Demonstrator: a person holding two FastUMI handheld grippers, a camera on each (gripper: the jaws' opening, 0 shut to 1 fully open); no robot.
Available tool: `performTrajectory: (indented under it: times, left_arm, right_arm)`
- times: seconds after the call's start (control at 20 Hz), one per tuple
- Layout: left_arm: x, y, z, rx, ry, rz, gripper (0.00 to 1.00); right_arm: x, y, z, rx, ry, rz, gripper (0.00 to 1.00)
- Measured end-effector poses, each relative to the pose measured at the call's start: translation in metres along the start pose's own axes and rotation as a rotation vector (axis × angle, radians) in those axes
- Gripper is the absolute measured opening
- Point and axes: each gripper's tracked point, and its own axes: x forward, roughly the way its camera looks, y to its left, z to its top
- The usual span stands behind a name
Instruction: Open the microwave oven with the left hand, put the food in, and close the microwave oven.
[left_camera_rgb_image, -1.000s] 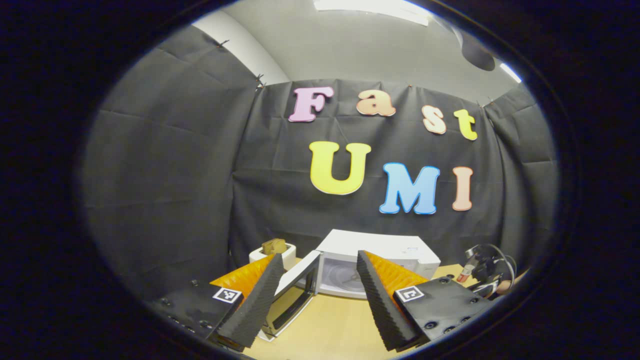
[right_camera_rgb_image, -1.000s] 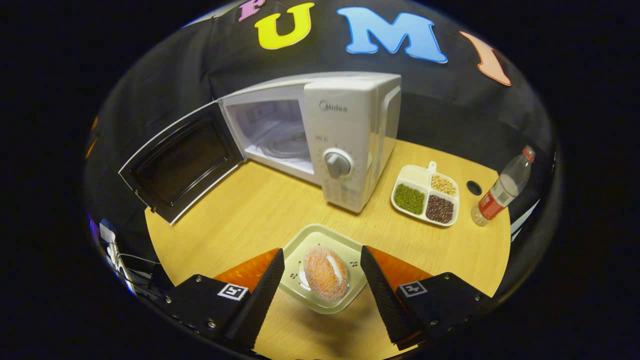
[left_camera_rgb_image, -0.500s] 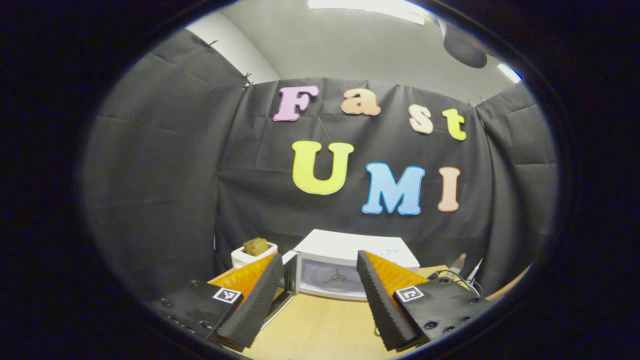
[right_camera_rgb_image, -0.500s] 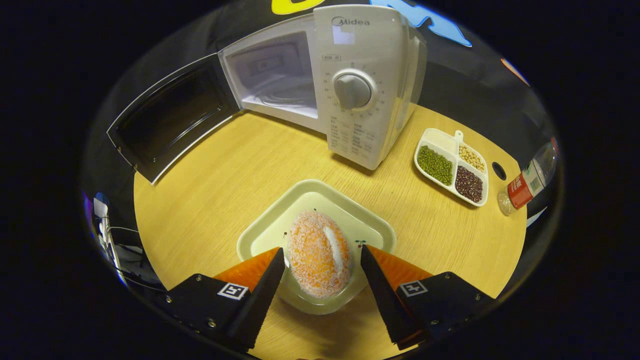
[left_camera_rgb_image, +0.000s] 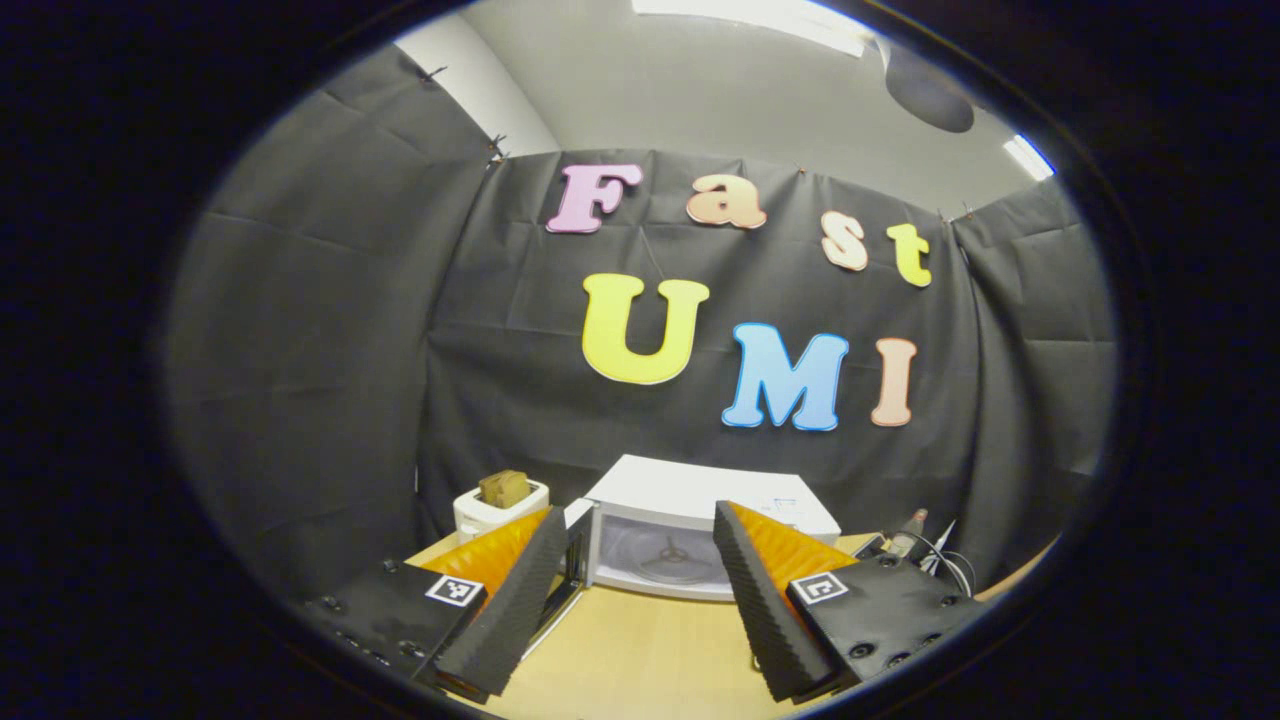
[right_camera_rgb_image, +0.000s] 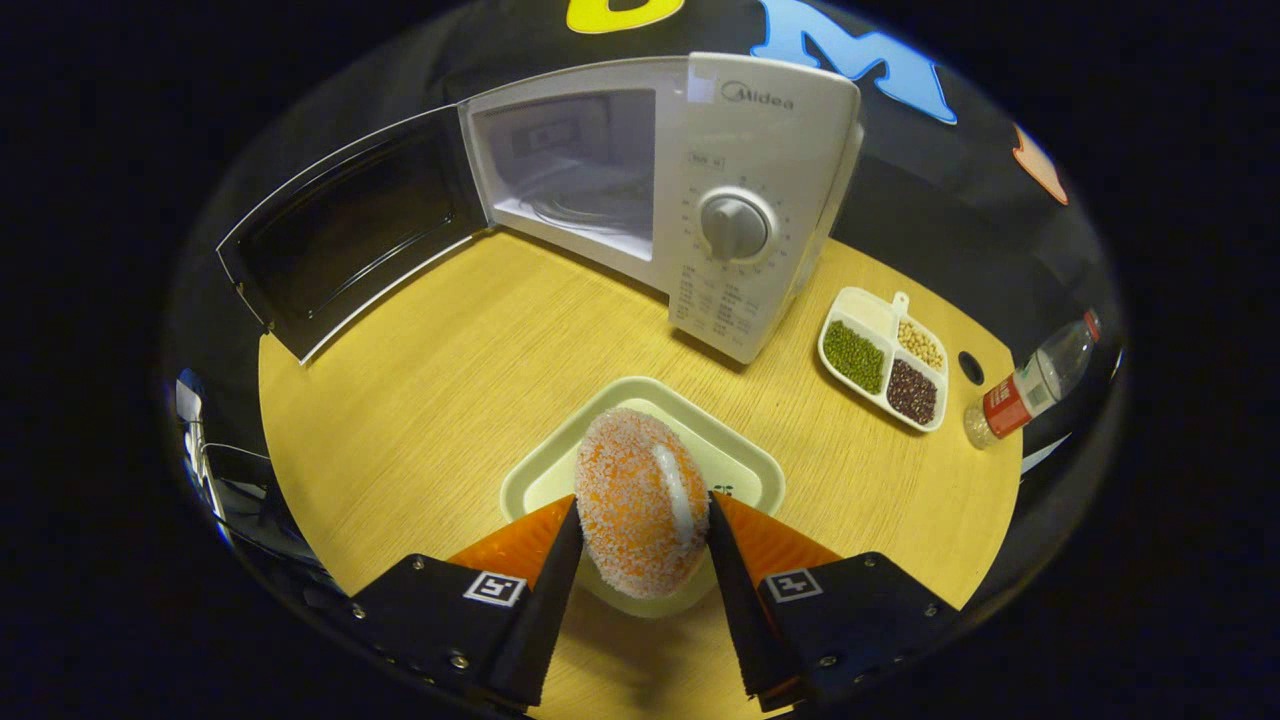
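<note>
Food (right_camera_rgb_image: 640, 500): one orange, sugar-crusted bun with a white stripe, sitting over a pale green square plate (right_camera_rgb_image: 745, 462) on the counter (right_camera_rgb_image: 450, 380), in front of the microwave oven (right_camera_rgb_image: 700, 200).
Right hand-held gripper (right_camera_rgb_image: 640, 545): both fingers pressed against the sides of the food, narrowed to its width.
Microwave oven: white, at the back of the counter; door (right_camera_rgb_image: 340, 230) swung wide to the left of the cavity; dial on the panel at the cavity's right; glass turntable visible inside.
Left hand-held gripper (left_camera_rgb_image: 640, 590): fingers spread wide, holding nothing, raised in front of the microwave oven (left_camera_rgb_image: 700, 525), facing its cavity.
Divided dish (right_camera_rgb_image: 885, 355): right of the microwave oven, holding green, dark red and tan beans.
Bottle (right_camera_rgb_image: 1025, 385): red label, lying beyond the divided dish.
White toaster (left_camera_rgb_image: 498, 503): left of the microwave oven, with a slice of bread in it.
</note>
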Motion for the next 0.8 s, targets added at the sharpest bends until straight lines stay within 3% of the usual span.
performTrajectory:
  times: [0.35,0.55,0.8]
  left_arm:
    - [0.012,-0.008,0.012,0.024,-0.019,-0.09,0.96]
    - [0.005,0.007,0.008,0.029,-0.012,-0.082,0.93]
    - [-0.014,0.042,0.006,0.028,-0.004,-0.039,0.93]
  right_arm:
    - [-0.025,0.012,0.051,-0.099,-0.095,-0.112,0.72]
    - [-0.028,0.02,0.082,-0.151,-0.159,-0.158,0.72]
    - [-0.026,0.029,0.13,-0.349,-0.262,-0.282,0.72]
